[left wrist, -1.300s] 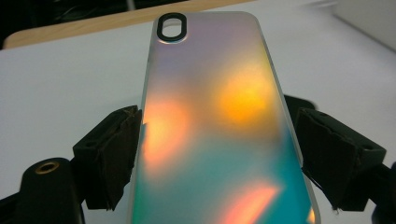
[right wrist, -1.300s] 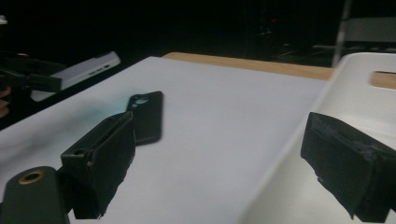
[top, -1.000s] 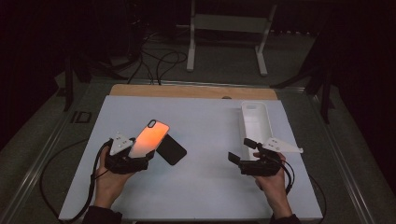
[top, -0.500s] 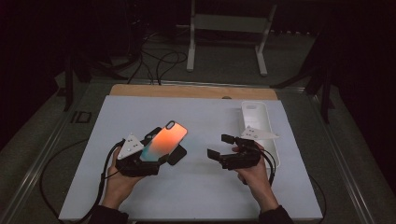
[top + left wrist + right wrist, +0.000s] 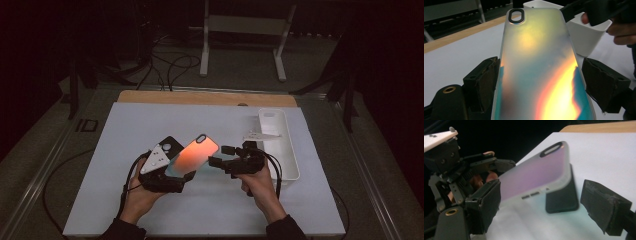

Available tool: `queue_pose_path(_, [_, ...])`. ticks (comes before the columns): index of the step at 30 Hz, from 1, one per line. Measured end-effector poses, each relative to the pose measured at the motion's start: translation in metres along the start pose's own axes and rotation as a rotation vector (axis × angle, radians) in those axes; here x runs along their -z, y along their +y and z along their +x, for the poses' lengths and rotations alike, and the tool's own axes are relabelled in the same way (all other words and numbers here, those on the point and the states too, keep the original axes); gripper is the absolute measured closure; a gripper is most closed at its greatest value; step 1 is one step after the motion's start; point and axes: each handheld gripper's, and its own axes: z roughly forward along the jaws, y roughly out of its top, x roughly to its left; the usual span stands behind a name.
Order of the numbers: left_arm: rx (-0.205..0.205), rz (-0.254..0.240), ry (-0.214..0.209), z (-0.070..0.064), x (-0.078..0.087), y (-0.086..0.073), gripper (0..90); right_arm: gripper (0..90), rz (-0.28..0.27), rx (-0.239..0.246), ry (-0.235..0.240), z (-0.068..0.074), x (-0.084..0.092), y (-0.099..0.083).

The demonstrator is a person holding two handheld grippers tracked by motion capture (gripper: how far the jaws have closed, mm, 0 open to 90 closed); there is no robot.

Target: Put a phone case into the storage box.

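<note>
My left gripper (image 5: 186,172) is shut on an iridescent phone case (image 5: 198,152) and holds it tilted above the table, camera hole at the far end. In the left gripper view the case (image 5: 541,65) sits between both pads. My right gripper (image 5: 220,155) faces it from the right. Its jaws have just been closing, and the case's end (image 5: 536,173) lies between them. The left pad (image 5: 486,200) overlaps the case and the right pad (image 5: 604,205) stands clear of it. A black phone (image 5: 169,146) lies flat on the mat behind the case, also seen as the dark phone (image 5: 561,200) in the right gripper view.
A white oblong tray (image 5: 289,150) stands on the mat's right side, close behind my right hand. The white mat (image 5: 125,125) covers a wooden tabletop (image 5: 200,97). A metal stand (image 5: 240,30) and cables sit on the dark floor beyond.
Both hands have moved toward each other at the middle of the mat. The left gripper has carried the case rightward, and the right gripper has come up to its end with narrower jaws.
</note>
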Motion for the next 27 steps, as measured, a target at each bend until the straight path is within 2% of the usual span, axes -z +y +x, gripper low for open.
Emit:
queue_pose_path(4, [-0.01, -0.002, -0.016, -0.005, -0.003, 0.001, 16.8, 27.7, 0.016, -0.039, 0.005, 0.0, -0.004, 0.001])
queue_pose_path(10, [-0.011, -0.011, -0.036, -0.008, -0.005, 0.0, 16.8, 40.6, 0.02, -0.064, -0.011, 0.003, -0.006, 0.002])
queue_pose_path(12, [-0.005, -0.017, -0.044, -0.008, -0.005, 0.0, 16.8, 42.1, 0.023, -0.075, -0.008, 0.002, -0.005, 0.002])
queue_pose_path(13, [-0.005, -0.017, -0.044, -0.008, -0.005, 0.0, 16.8, 42.1, 0.027, -0.089, 0.007, 0.001, -0.005, 0.002])
queue_pose_path(14, [-0.007, -0.024, -0.062, -0.01, -0.007, 0.0, 16.8, 45.7, 0.027, -0.089, 0.007, 0.001, -0.005, 0.002])
queue_pose_path(15, [-0.015, -0.017, -0.062, -0.011, -0.008, 0.0, 16.7, 54.1, 0.039, -0.095, 0.048, 0.002, -0.006, 0.002])
queue_pose_path(16, [-0.025, -0.006, -0.065, -0.013, -0.011, 0.0, 16.8, 57.9, 0.044, -0.088, 0.048, 0.004, -0.007, 0.002])
queue_pose_path(17, [-0.025, 0.0, -0.069, -0.014, -0.012, -0.001, 16.7, 65.6, 0.044, -0.079, 0.058, 0.006, -0.009, 0.002])
queue_pose_path(18, [-0.025, 0.0, -0.069, -0.014, -0.012, -0.001, 16.7, 65.6, 0.044, -0.079, 0.058, 0.006, -0.009, 0.002])
queue_pose_path(20, [-0.033, 0.013, -0.066, -0.016, -0.015, -0.002, 16.6, 74.5, 0.039, -0.079, 0.079, 0.009, -0.009, 0.003])
queue_pose_path(22, [-0.047, 0.025, -0.043, -0.018, -0.016, -0.003, 16.6, 76.8, 0.048, -0.07, 0.064, 0.013, -0.01, 0.004])
queue_pose_path(24, [-0.051, 0.034, -0.023, -0.019, -0.018, -0.003, 16.7, 83.3, 0.046, -0.073, 0.072, 0.015, -0.01, 0.004])
queue_pose_path(25, [-0.045, 0.029, -0.029, -0.019, -0.018, -0.003, 17.6, 85.1, 0.043, -0.067, 0.068, 0.017, -0.01, 0.004])
queue_pose_path(26, [-0.042, 0.027, -0.024, -0.018, -0.017, -0.003, 16.5, 86.2, 0.041, -0.045, 0.034, 0.019, -0.01, 0.005])
queue_pose_path(27, [-0.035, 0.027, -0.021, -0.018, -0.017, -0.003, 15.3, 86.4, 0.044, -0.035, 0.022, 0.02, -0.01, 0.005])
